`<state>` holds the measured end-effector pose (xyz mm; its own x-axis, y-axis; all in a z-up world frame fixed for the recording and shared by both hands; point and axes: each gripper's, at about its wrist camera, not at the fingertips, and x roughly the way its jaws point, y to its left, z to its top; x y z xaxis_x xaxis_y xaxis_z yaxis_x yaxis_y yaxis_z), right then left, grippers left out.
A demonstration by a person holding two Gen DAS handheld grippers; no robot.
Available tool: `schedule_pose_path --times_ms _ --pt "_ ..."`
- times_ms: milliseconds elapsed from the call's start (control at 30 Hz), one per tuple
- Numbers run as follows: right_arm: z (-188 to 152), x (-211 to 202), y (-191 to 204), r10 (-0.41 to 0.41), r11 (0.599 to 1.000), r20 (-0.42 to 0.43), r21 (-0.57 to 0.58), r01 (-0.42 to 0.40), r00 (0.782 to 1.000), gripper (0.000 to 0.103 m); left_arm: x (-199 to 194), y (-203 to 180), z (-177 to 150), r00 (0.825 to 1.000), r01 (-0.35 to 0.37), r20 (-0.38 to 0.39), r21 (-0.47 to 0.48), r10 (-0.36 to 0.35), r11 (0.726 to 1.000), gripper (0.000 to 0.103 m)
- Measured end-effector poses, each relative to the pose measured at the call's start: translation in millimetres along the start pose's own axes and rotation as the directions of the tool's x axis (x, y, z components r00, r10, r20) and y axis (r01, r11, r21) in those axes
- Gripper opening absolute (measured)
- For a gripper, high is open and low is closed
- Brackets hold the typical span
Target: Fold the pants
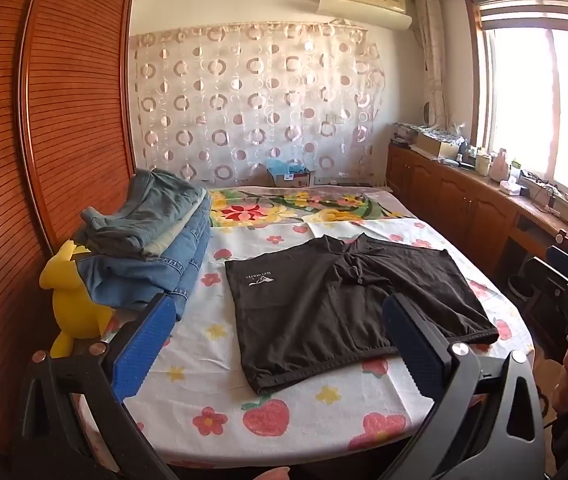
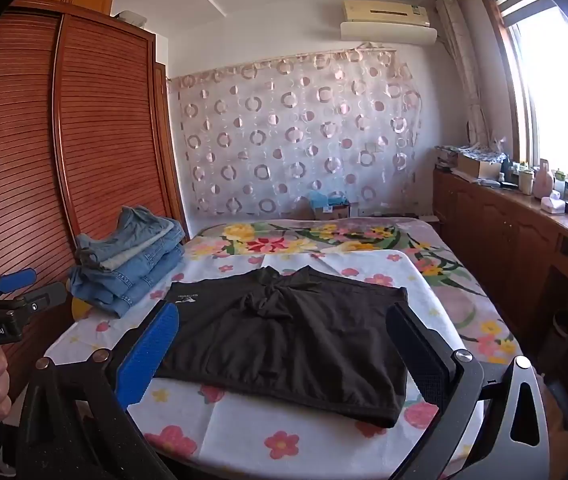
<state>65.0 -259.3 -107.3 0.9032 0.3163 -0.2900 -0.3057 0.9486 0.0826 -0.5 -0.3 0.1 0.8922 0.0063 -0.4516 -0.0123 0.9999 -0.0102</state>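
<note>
I am looking down at a pair of black shorts [image 1: 348, 304] lying spread flat on the flowery bed sheet [image 1: 203, 384], waistband toward me and both legs pointing away, with a small bunch of cloth at the crotch. No fold has been made in them yet, so I am judging the whole job on this pair to be ahead of me: one leg over the other, then halving them. Beside them, against the wardrobe [image 1: 63, 120], a pile of folded jeans [image 1: 151, 248] is sitting, which looks like work already done. I am holding my left gripper [image 1: 279, 344] with its jaws spread as wide as they go, above the near edge of the bed, gripping and touching nothing. My right gripper [image 2: 284, 354] is hovering the same way, wide apart and empty, short of the waistband.
</note>
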Motion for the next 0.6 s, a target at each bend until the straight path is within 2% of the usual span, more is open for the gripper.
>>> schedule_pose_path --times_ms 600 --pt "-0.5 0.6 2.6 0.000 1.000 0.011 0.002 0.000 1.000 0.103 -0.1 2.3 -6.4 1.000 -0.007 -0.010 -0.002 0.007 1.000 0.103"
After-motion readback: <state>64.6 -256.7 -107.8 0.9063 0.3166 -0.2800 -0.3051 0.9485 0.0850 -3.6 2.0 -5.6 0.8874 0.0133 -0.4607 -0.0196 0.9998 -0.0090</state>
